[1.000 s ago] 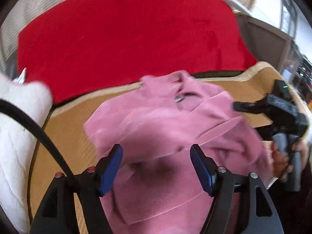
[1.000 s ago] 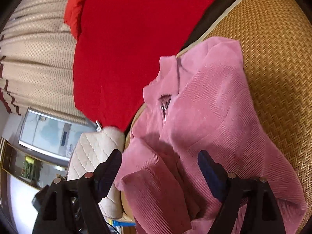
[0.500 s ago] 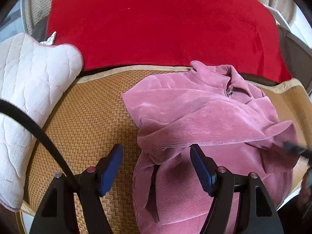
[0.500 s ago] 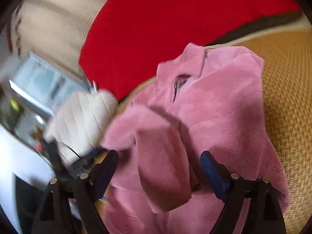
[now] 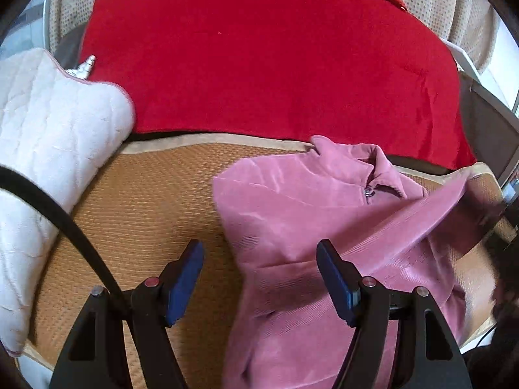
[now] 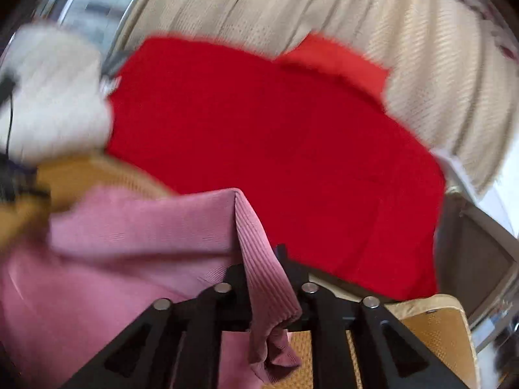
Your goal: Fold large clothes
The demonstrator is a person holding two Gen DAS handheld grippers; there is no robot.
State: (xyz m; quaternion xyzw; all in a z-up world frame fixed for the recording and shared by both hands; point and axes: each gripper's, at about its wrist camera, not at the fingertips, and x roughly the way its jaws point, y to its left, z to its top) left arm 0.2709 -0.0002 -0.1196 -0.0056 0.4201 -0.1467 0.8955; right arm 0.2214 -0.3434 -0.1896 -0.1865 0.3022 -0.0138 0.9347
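Observation:
A pink corduroy jacket [image 5: 311, 227] lies on a woven tan mat [image 5: 146, 201], collar and zip toward the back right. My left gripper [image 5: 259, 278] is open and empty, hovering over the jacket's left edge. One sleeve [image 5: 431, 207] is stretched up and to the right. In the right wrist view my right gripper [image 6: 264, 278] is shut on the pink sleeve cuff [image 6: 259, 259], which hangs over the jaws. The jacket body [image 6: 113, 259] trails to the left.
A red blanket [image 5: 269, 64] covers the area behind the mat. A white quilted cushion [image 5: 42, 149] lies at the left. A beige curtain [image 6: 292, 9] hangs at the back. A black cable [image 5: 58, 217] crosses the left wrist view.
My right gripper has closed on the sleeve cuff and pulled it up and to the right. My left gripper has moved left, off the jacket's middle, and stays open.

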